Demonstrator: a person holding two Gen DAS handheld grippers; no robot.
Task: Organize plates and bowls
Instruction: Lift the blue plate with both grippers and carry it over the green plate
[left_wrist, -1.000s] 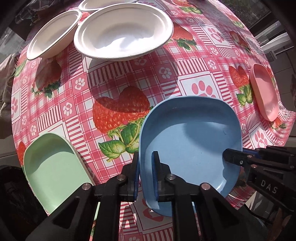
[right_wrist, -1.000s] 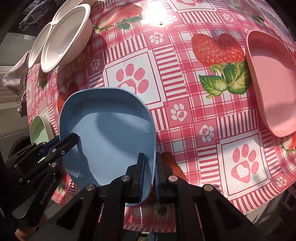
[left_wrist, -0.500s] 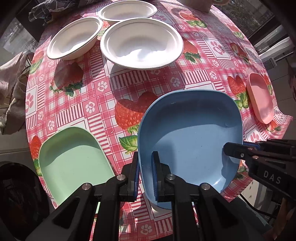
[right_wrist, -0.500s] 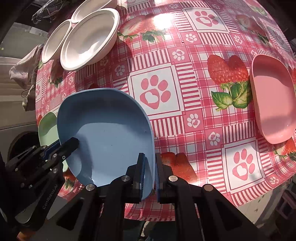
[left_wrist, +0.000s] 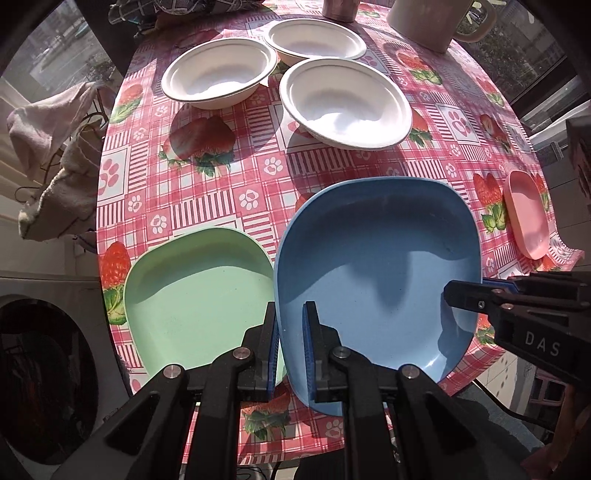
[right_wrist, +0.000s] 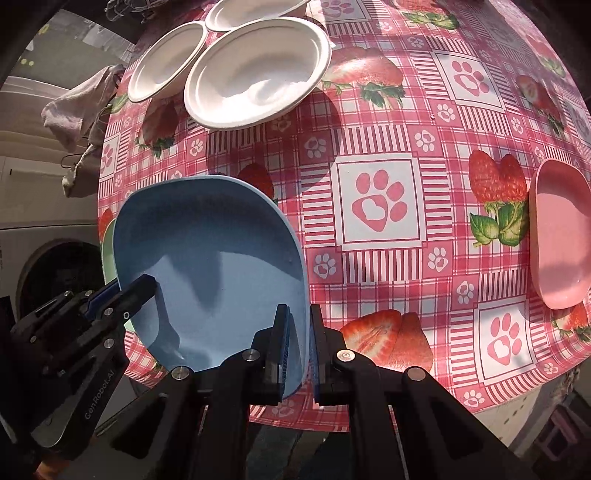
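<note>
A blue plate (left_wrist: 376, 258) hangs above the table, held by both grippers. My left gripper (left_wrist: 290, 314) is shut on its near left rim. My right gripper (right_wrist: 299, 314) is shut on its near right rim, and the blue plate (right_wrist: 207, 251) fills that view's lower left. Each view also shows the other gripper: the right gripper (left_wrist: 454, 291) and the left gripper (right_wrist: 144, 284). A green plate (left_wrist: 195, 295) lies on the table just left of the blue one, partly under its edge. A pink plate (left_wrist: 526, 218) lies at the table's right edge. Three white bowls (left_wrist: 345, 101) stand at the far side.
The round table (left_wrist: 229, 177) has a pink strawberry and paw-print cloth. A cream mug (left_wrist: 424, 22) stands at the far edge. Rags (left_wrist: 48, 147) hang off the left side, and a washing machine door (left_wrist: 44, 369) is below left. The table's edge is close under the blue plate.
Both grippers have risen with the blue plate and carried it left. The green plate, once far to the left, now lies right beside it. More of the table shows.
</note>
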